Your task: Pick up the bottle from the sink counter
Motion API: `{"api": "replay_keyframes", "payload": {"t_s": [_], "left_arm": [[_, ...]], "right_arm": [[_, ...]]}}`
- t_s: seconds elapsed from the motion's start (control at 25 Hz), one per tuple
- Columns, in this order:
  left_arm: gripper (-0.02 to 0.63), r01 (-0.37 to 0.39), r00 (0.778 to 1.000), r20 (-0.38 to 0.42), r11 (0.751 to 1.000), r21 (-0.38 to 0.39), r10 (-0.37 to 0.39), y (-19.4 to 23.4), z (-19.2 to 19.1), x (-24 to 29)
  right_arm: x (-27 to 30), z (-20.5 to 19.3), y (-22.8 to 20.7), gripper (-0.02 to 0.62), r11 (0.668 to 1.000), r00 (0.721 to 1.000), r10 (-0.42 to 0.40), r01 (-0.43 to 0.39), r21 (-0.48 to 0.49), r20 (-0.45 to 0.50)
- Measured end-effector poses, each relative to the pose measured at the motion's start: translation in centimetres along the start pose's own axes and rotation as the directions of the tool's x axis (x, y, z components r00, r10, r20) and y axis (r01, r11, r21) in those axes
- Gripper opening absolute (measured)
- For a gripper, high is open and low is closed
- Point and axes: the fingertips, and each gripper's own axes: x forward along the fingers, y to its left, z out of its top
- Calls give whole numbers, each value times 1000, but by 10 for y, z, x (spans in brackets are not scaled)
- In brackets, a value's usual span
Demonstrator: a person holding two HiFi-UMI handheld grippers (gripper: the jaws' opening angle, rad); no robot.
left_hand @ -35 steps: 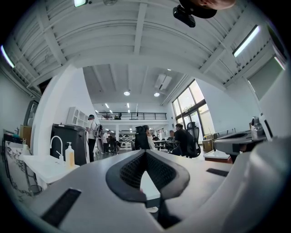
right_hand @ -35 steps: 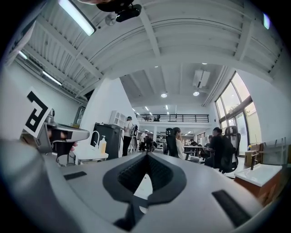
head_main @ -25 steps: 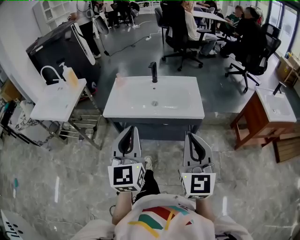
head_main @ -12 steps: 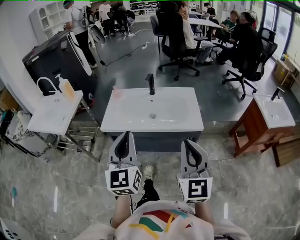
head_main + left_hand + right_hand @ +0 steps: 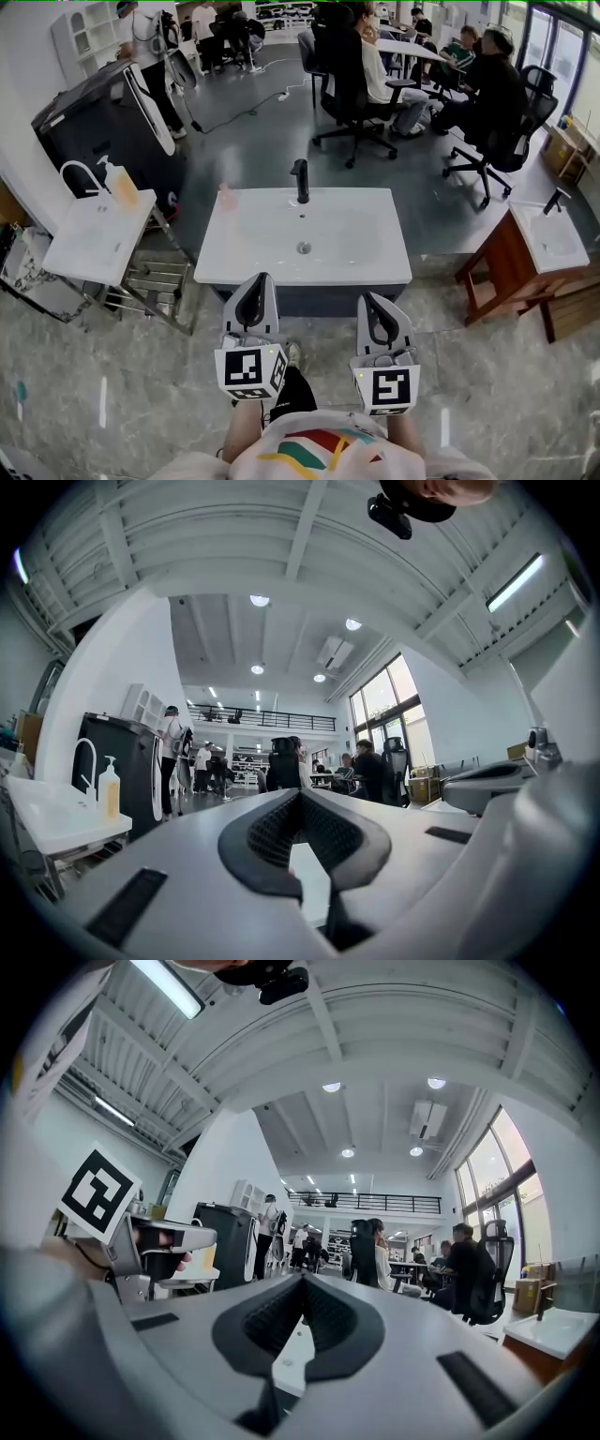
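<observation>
A small pale pink bottle stands on the back left corner of the white sink counter, left of the black faucet. In the head view my left gripper and right gripper are held side by side at the counter's front edge, tips pointing at it. Both are shut with nothing in them. The bottle is well ahead of the left gripper. The left gripper view and the right gripper view each show the dark pads closed together, with a strip of white counter below them.
A second white sink with an orange soap dispenser stands to the left on a metal frame. A wooden sink stand is to the right. Behind are a black cabinet and several seated people on office chairs.
The sink counter has come closer in the head view. Both grippers have come forward to the counter's front edge and stayed shut.
</observation>
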Motion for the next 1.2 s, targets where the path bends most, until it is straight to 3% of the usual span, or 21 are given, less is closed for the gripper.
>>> {"api": "replay_keyframes", "payload": {"t_s": [0.28, 0.84, 1.2], "left_arm": [[18, 1, 1000, -6, 1000, -10, -1, 39, -7, 47], [18, 20, 998, 63, 1000, -20, -19, 151, 30, 196], [18, 27, 998, 61, 999, -25, -26, 178, 29, 255]], "right_arm": [[69, 3, 6, 11, 999, 1000, 24, -24, -32, 13], [265, 68, 12, 11, 999, 994, 39, -37, -22, 106], [330, 68, -1, 11, 1000, 994, 18, -20, 11, 112]]}}
